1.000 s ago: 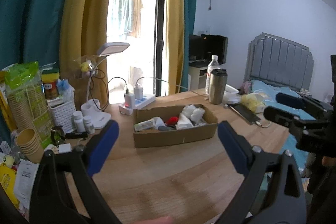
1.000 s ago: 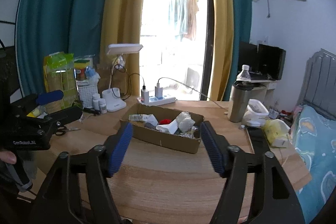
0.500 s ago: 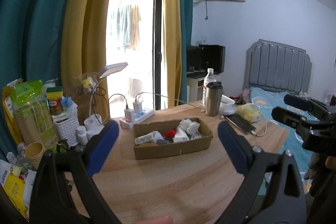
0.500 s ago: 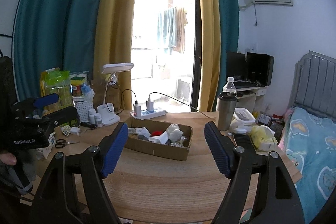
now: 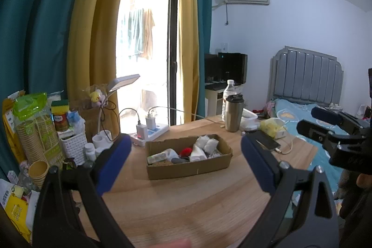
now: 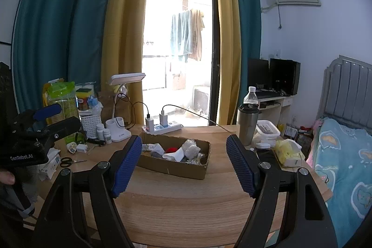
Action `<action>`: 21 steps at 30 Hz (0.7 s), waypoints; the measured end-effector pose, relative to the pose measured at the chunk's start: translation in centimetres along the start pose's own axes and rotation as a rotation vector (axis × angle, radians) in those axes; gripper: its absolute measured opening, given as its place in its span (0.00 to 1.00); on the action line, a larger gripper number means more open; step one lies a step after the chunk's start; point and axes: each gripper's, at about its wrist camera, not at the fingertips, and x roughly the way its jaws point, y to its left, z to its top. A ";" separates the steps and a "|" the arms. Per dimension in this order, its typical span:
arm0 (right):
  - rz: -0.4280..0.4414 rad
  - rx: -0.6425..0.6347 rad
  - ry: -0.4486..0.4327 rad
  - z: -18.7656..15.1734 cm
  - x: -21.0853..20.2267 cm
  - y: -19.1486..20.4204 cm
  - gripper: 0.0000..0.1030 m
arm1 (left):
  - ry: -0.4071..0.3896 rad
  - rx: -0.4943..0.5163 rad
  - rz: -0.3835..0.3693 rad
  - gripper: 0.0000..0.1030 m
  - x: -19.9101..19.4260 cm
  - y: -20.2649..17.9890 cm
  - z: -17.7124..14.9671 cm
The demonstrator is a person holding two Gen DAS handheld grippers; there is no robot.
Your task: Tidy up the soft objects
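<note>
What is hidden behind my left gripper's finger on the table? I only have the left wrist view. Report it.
Observer: Black scissors lie flat on the table, to the left of the cardboard box.
Operator: Say what sits beyond them.
Observer: A small white plug, lying apart from the scissors, on the side toward the white basket.
</note>
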 end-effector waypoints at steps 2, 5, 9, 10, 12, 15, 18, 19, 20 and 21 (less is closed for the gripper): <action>0.000 0.000 0.002 0.0 0.0 0.0 0.76 | 0.000 -0.001 0.001 0.94 0.0 0.0 0.0; 0.001 -0.002 0.011 -0.2 0.2 0.1 0.76 | -0.001 -0.001 0.001 0.94 -0.1 0.0 0.0; 0.000 0.000 0.015 -0.4 0.2 0.0 0.76 | 0.000 -0.001 -0.001 0.94 0.0 0.1 0.0; 0.000 0.002 0.014 -0.4 0.2 -0.1 0.76 | 0.000 -0.001 -0.002 0.94 0.0 0.0 0.0; -0.001 0.006 0.012 -0.4 0.1 -0.2 0.76 | -0.001 0.002 -0.001 0.94 0.0 -0.1 0.0; -0.002 0.005 0.015 -0.4 0.2 -0.3 0.76 | 0.000 -0.001 -0.002 0.94 0.0 -0.1 0.0; -0.003 0.005 0.014 -0.4 0.2 -0.2 0.76 | -0.002 0.003 0.001 0.94 0.0 -0.3 0.0; -0.002 0.004 0.014 -0.4 0.2 -0.2 0.76 | -0.002 0.001 0.001 0.94 -0.1 -0.3 0.0; -0.002 0.003 0.013 -0.4 0.3 -0.2 0.76 | -0.002 0.001 0.000 0.94 -0.1 -0.3 0.0; -0.002 0.002 0.012 -0.5 0.3 -0.2 0.76 | -0.002 0.002 0.000 0.94 -0.1 -0.3 0.0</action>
